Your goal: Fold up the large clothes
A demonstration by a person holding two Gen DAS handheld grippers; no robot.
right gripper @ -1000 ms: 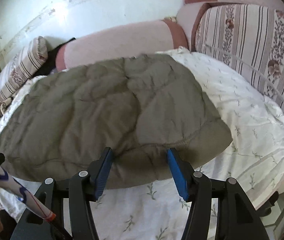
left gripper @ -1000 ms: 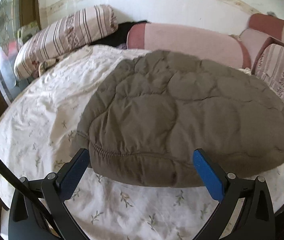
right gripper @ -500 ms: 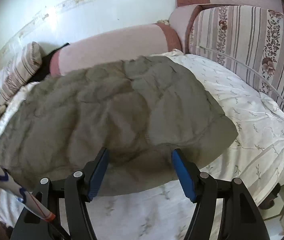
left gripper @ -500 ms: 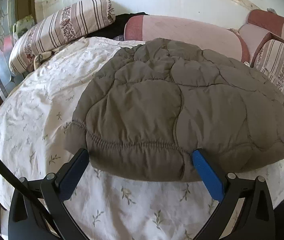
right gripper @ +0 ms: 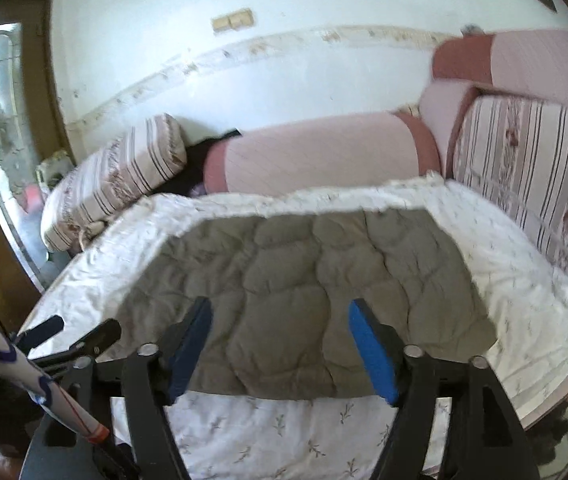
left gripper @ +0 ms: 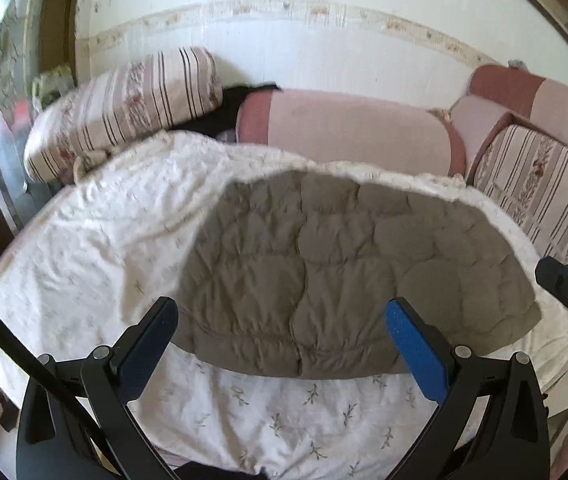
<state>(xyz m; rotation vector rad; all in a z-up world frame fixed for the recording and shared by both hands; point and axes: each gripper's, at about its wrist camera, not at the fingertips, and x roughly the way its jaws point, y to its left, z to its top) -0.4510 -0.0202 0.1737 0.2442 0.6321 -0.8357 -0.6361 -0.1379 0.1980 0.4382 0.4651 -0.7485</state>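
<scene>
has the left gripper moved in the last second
Yes. The left gripper has pulled back and up from the jacket: more wall shows above the pillow.

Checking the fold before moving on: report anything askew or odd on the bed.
Nothing stands out. The quilted jacket lies folded flat on the floral sheet, and both grippers, left and right, hang open and empty near its front edge.

both wrist views near, facing jacket (left gripper: 348, 276)
</scene>
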